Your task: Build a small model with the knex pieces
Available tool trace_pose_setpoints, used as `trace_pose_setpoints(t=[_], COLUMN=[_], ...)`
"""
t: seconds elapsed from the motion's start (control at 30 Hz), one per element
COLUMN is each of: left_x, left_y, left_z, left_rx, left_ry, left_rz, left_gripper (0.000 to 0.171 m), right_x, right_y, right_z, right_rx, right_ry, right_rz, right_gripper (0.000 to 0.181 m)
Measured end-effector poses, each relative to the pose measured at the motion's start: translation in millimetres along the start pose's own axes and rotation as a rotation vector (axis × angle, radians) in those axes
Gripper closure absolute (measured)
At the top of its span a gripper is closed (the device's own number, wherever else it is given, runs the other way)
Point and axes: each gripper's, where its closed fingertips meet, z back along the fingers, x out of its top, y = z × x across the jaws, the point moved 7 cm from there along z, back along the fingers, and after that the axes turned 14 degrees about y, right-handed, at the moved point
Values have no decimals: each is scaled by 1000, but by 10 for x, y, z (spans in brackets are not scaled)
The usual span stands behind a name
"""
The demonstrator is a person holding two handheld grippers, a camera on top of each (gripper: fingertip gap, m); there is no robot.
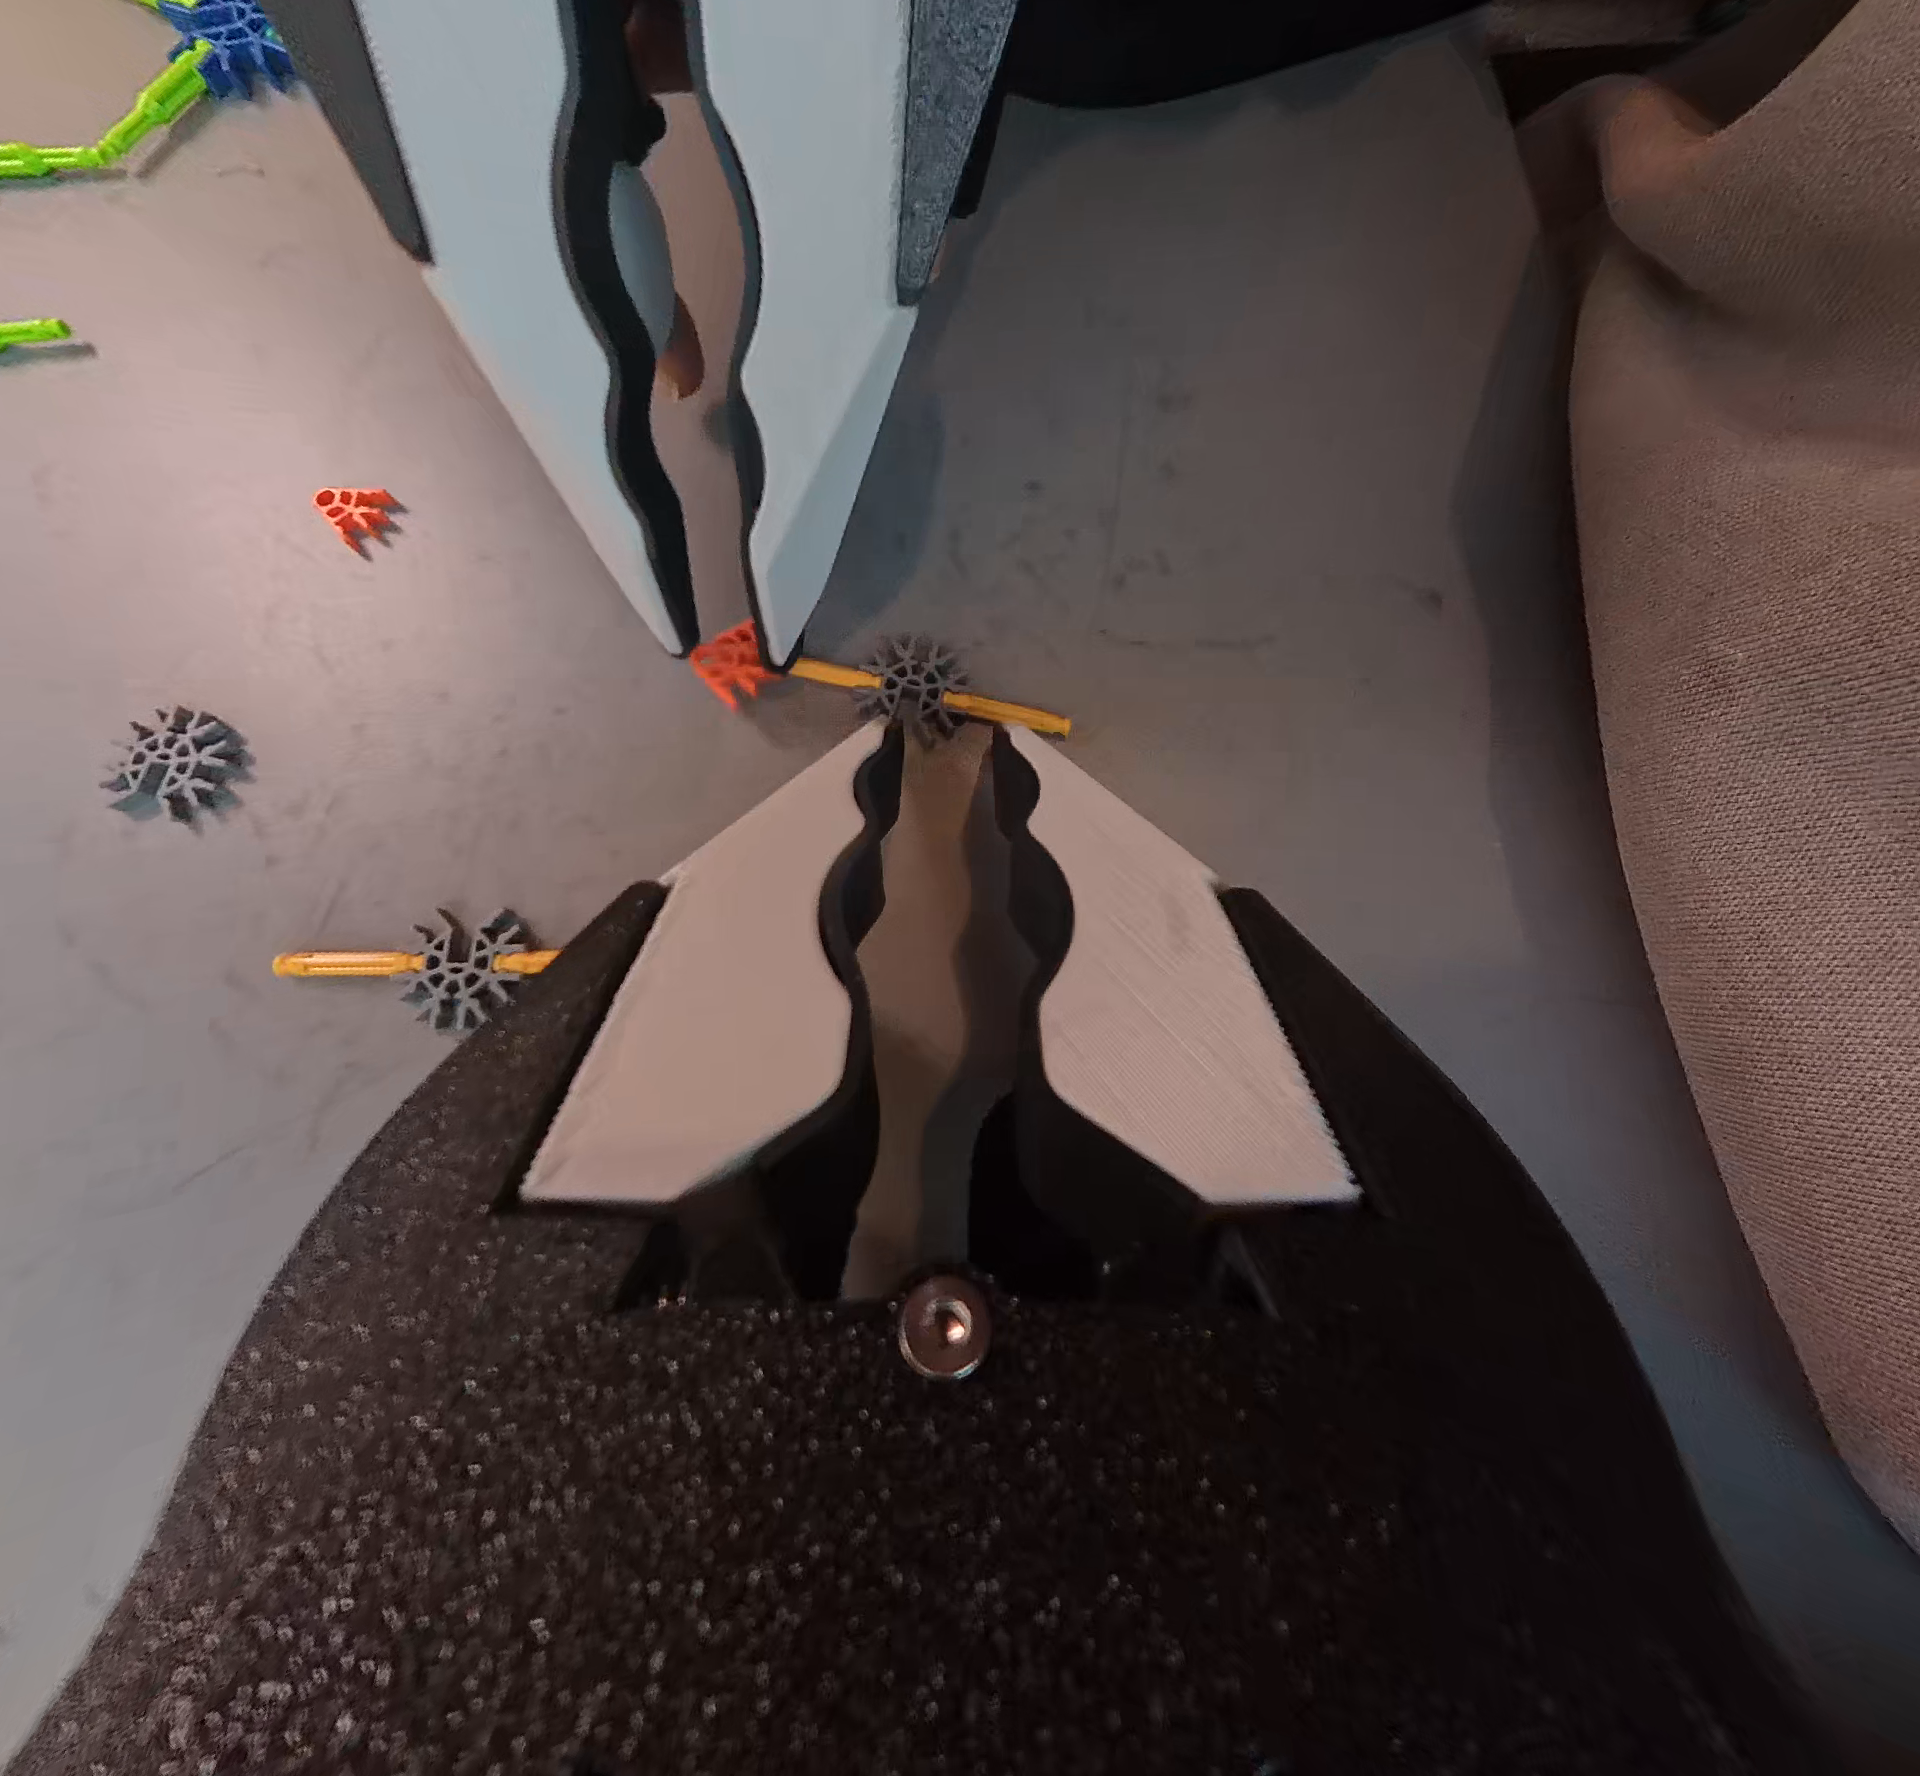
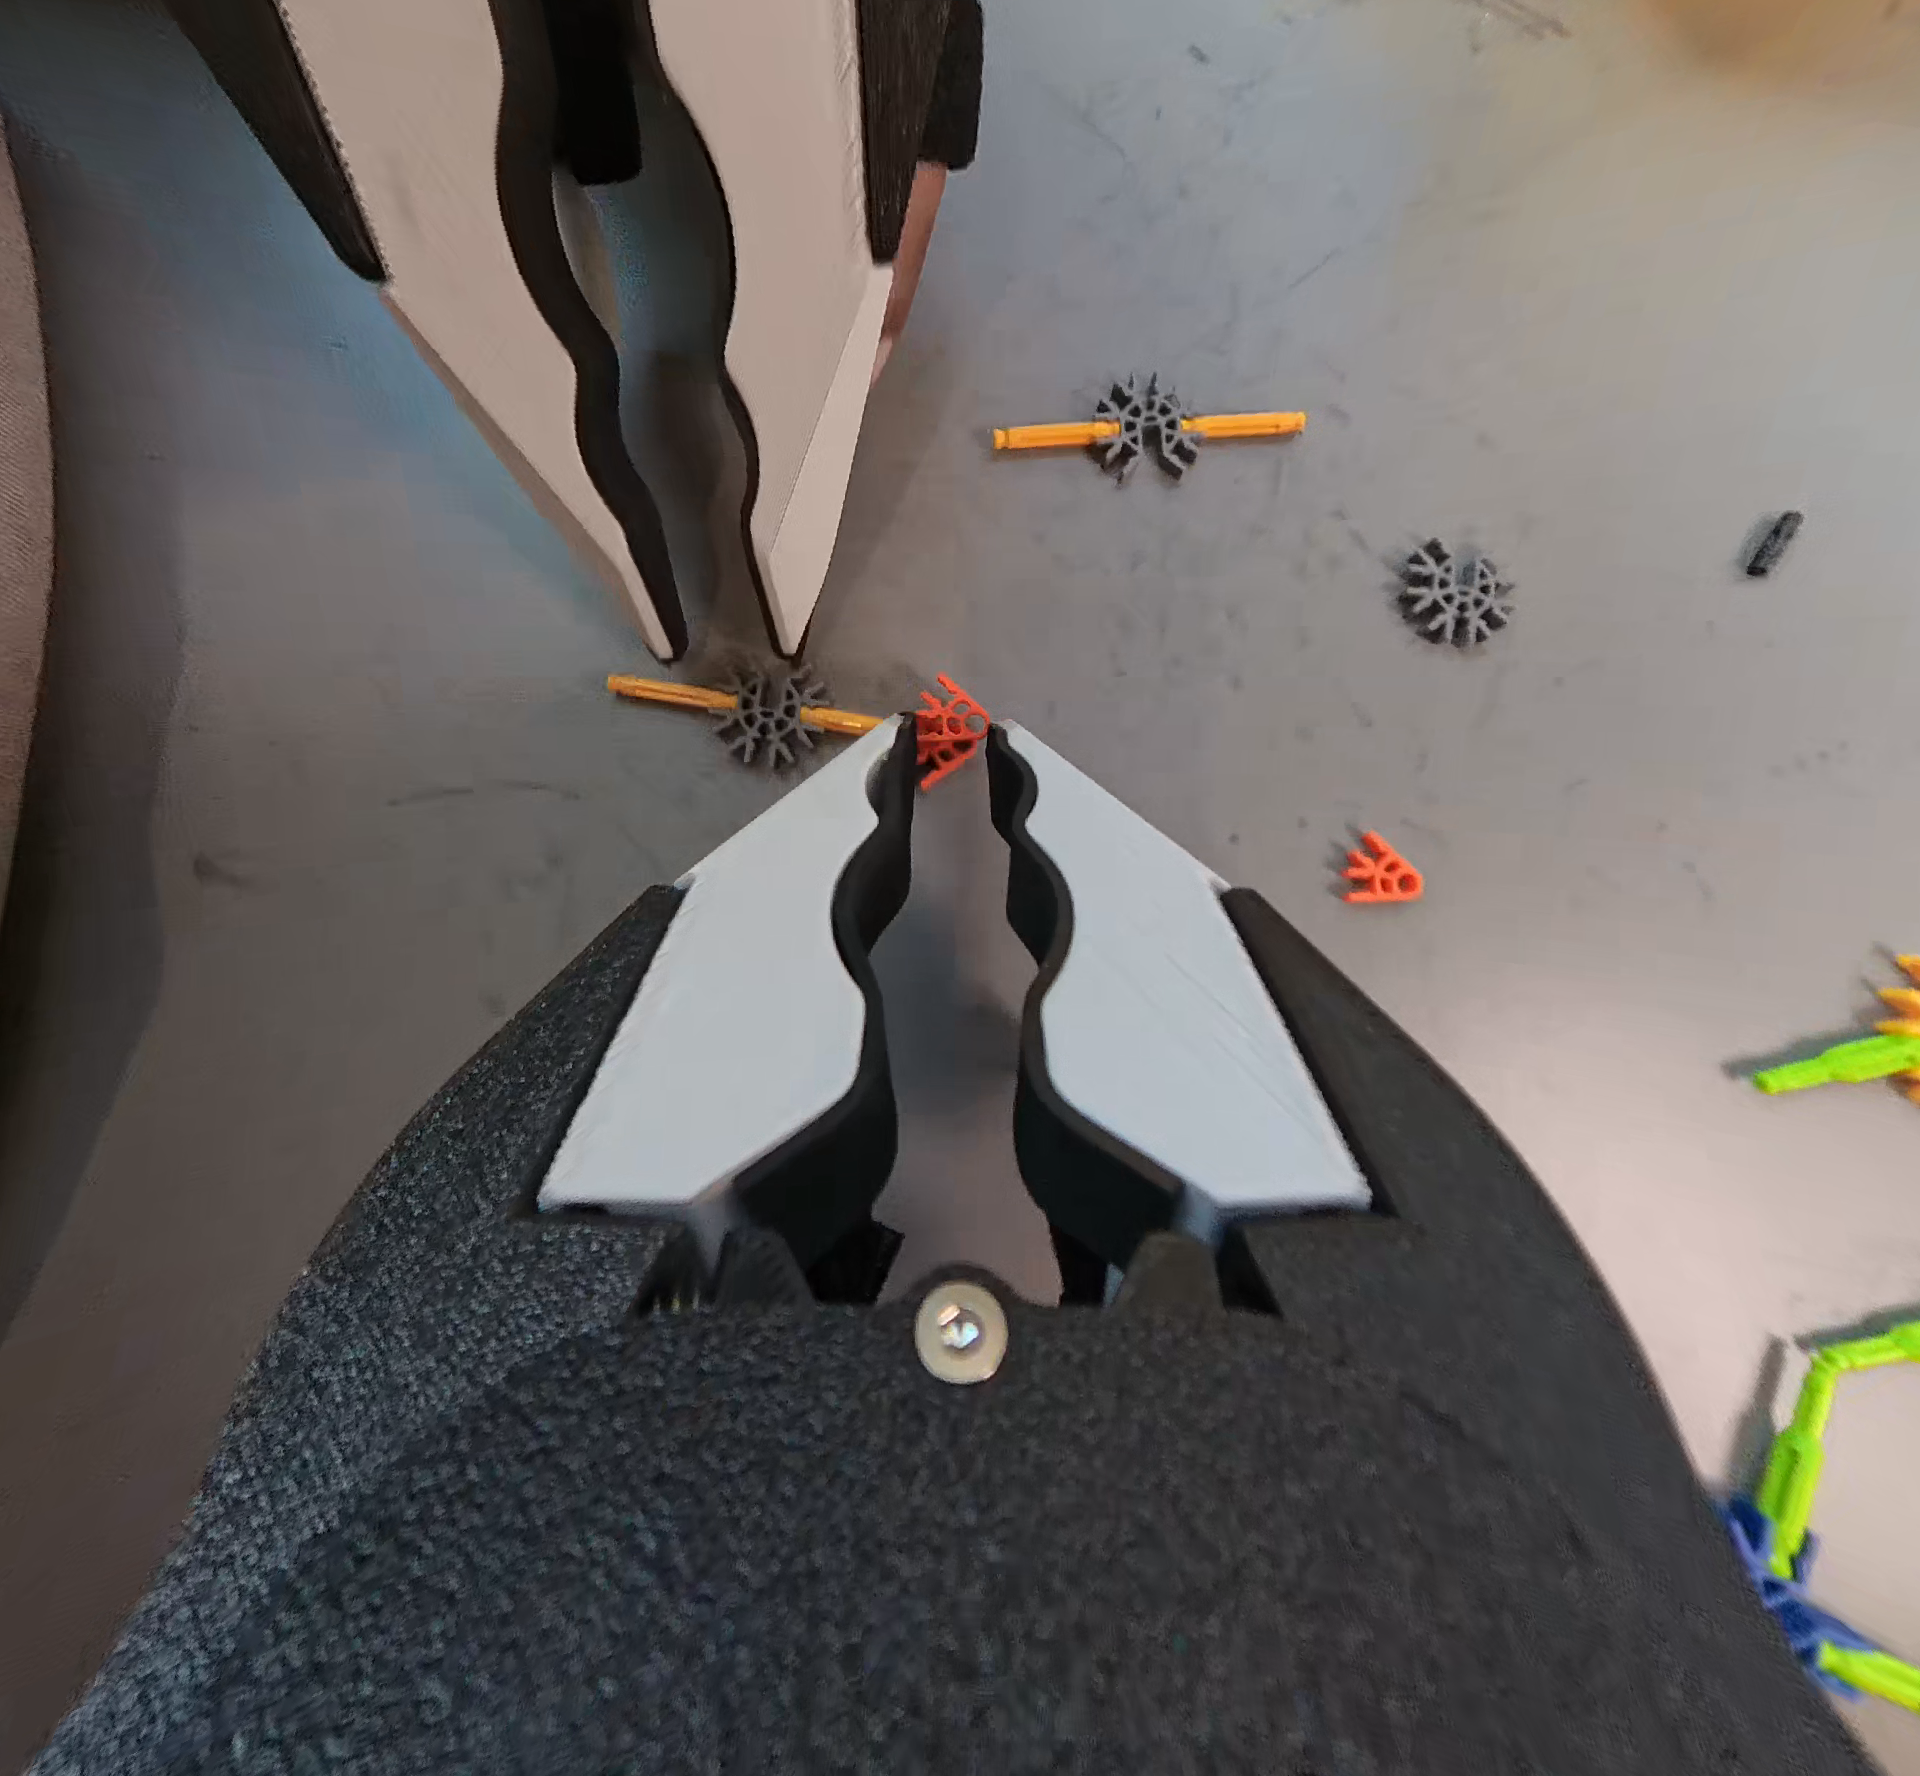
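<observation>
Closest to the left wrist camera, the left gripper (image 1: 940, 739) has its jaws narrow, tips down at the near edge of a grey snowflake connector (image 1: 914, 677) lying flat on the counter (image 1: 1195, 479). The connector looks wider than the gap, and I cannot tell whether the tips pinch its spokes or only press on them. A yellow rod (image 1: 1023, 713) runs through the connector and sticks out on both sides.

Just past it, the right gripper (image 2: 945, 734) is closed on a small orange connector (image 2: 948, 729), which fills the slim gap between its tips. The orange piece sits at the free end of the rod, touching or nearly so; whether the rod has entered a socket is hidden by the fingertip.

As a judgement, the grey piece needs steady downward pressure so the rod cannot roll or swivel. The orange piece should stay level with the rod's axis, because a hold this far out on the tips would let so small a part twist.

Farther out lie a second grey connector on a rod (image 2: 1146, 427), a loose grey connector (image 2: 1455, 592), a spare orange connector (image 2: 1380, 869) and a small black piece (image 2: 1771, 542). Green rods joined to a blue connector (image 1: 223, 33) sit at the edge, and beige fabric (image 1: 1766, 791) borders the counter.
</observation>
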Motion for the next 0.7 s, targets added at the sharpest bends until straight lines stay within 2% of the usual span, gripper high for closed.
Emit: trace_pose_setpoints(t=[0.17, 0.3, 0.47, 0.57, 0.7], left_x=[42, 61, 30, 47, 139], left_y=[-56, -49, 53, 79, 83], left_z=[-60, -19, 80, 87, 74], left_rx=[16, 37, 52, 48, -70], left_ry=[-7, -36, -58, -54, 25], left_rz=[-38, -47, -21, -96, -250], left_gripper=[154, 153, 145, 135, 130], right_x=[225, 289, 56, -128, -288], right_y=[29, -20, -241, -245, -201], right_z=[-110, -94, 208, 295, 355], right_rx=[36, 42, -27, -19, 17], right_ry=[-5, -74, -141, -135, -123], right_rz=[69, 51, -69, -74, -28], right_gripper=[170, 170, 170, 170, 170])
